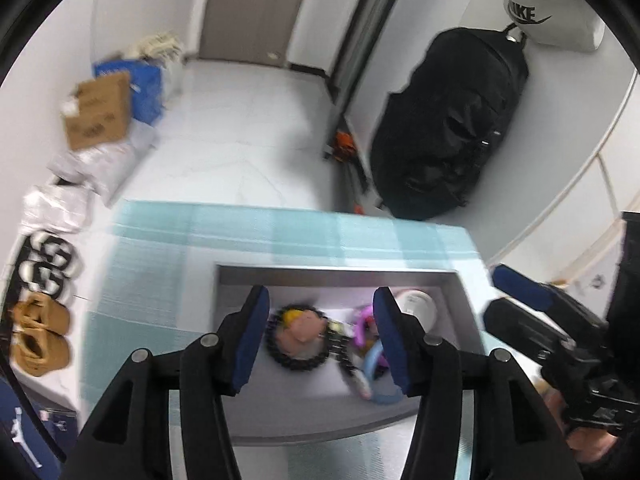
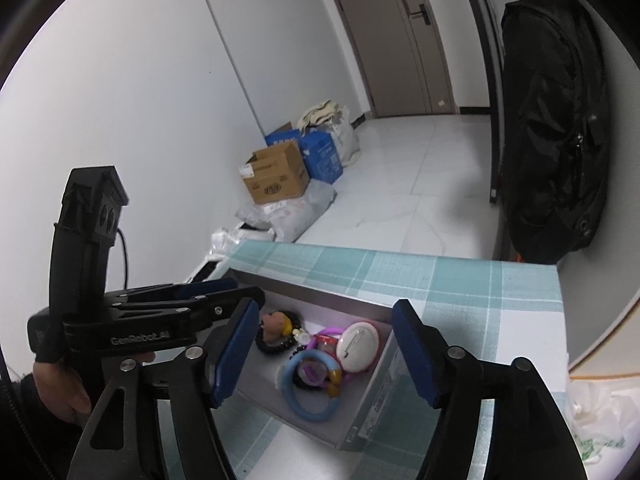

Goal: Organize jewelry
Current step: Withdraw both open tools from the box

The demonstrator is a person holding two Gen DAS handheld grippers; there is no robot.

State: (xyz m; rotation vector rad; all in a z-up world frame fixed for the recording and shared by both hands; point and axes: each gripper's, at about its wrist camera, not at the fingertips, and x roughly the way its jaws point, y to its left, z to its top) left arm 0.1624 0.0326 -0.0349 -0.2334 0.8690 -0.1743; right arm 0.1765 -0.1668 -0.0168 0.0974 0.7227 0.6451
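Jewelry (image 2: 316, 364) lies in grey box (image 2: 376, 408) below both open tongs (image 2: 324, 354).

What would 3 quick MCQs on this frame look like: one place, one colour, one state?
1. Where is the jewelry?
A. Inside the grey box
B. On the floor
C. On the backpack

2. Colour of the large ring nearest the box's front?
A. Red
B. Light blue
C. Green

3. State of the right claw?
A. Shut on a ring
B. Shut, empty
C. Open, empty

Key: 1 A, pieces lie within the box walls; 2 B, the ring is pale blue; 3 C, its pads stand apart above the box.
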